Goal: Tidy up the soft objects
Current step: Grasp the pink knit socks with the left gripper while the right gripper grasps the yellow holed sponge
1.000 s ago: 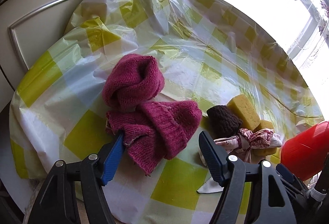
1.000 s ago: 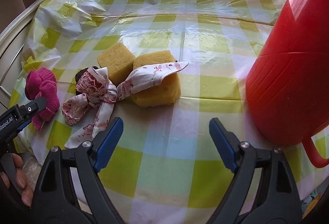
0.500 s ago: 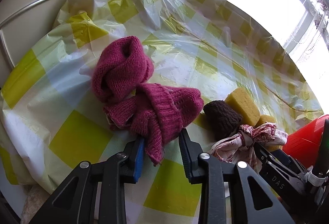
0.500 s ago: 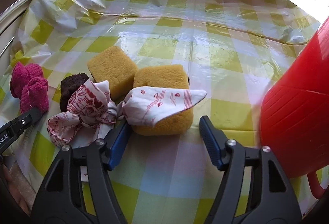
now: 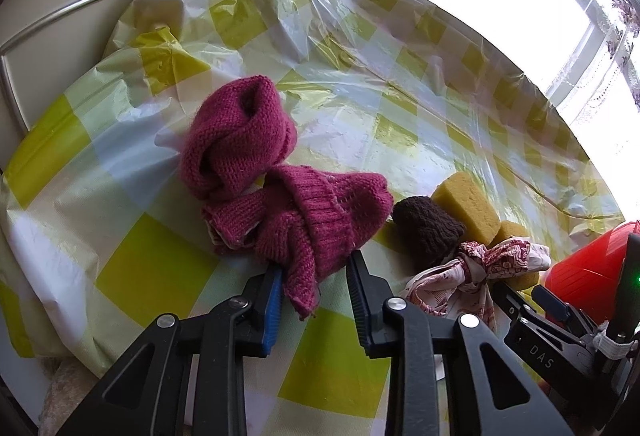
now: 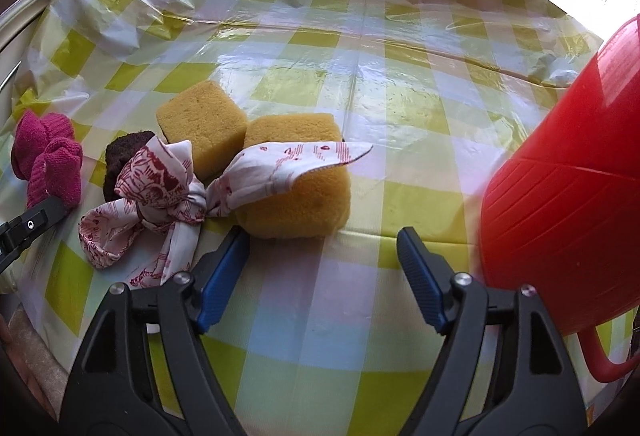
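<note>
A magenta knit garment (image 5: 280, 196) lies bunched on the yellow checked tablecloth (image 5: 152, 268). My left gripper (image 5: 316, 266) is shut on its near hanging end. Right of it sit a brown knit piece (image 5: 428, 232) and a yellow sponge (image 5: 468, 208). In the right wrist view a knotted red-patterned cloth (image 6: 168, 188) drapes over a second, larger sponge (image 6: 304, 196). My right gripper (image 6: 322, 234) sits just short of that sponge, its jaws opening, with only the sponge's near edge between the tips and no pad pressing on it.
A big red plastic jug (image 6: 568, 188) stands close on the right, beside the right finger. A cream furniture panel (image 5: 60, 16) borders the table on the left. A bright window lies behind. The far tablecloth (image 6: 360, 76) is wrinkled and glossy.
The left jaws closed from wide apart onto the magenta knit's near end. The right gripper moved in toward the larger sponge; its jaws narrowed, then spread a little.
</note>
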{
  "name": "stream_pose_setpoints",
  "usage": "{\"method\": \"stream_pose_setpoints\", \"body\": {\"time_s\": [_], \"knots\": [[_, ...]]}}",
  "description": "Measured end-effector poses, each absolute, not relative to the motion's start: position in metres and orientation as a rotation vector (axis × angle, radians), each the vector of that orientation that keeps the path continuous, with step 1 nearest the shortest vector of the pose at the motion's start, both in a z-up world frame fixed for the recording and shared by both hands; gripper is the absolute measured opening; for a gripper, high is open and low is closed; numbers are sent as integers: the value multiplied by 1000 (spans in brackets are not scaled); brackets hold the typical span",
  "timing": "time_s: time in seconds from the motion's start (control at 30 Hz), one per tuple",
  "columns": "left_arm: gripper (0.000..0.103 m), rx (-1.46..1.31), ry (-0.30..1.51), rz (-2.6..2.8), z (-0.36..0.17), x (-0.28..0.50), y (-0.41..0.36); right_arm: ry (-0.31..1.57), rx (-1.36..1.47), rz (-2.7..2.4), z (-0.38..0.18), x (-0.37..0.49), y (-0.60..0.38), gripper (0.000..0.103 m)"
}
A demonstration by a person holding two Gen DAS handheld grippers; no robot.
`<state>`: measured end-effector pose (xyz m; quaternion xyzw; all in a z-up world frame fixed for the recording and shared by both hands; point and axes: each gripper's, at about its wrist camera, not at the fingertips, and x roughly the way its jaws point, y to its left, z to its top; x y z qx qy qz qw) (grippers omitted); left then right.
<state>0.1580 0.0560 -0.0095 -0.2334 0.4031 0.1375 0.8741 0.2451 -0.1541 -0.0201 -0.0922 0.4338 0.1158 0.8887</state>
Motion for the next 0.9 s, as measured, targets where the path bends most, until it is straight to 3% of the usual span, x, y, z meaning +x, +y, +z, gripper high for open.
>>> {"method": "stream_pose_setpoints", "body": {"time_s": [0.23,0.37,0.57,0.63,0.7,0.77,0.9], "knots": [[31,-485,840,287,-10,158,56,884,-186,240,-23,259,-152,75],[31,-478,831,280,-9,158,54,870,-175,234,-20,258,-156,37],[31,-467,817,275,-6,156,52,839,-166,244,-11,248,-163,32],[31,-468,811,276,-6,154,52,845,-165,236,-8,246,-166,34],[31,-468,809,275,-6,154,52,842,-157,215,1,242,-171,67],[31,-466,809,272,-6,155,52,792,-112,212,19,237,-177,80],[31,-469,807,268,-7,155,52,784,-65,219,46,252,-171,85]]}}
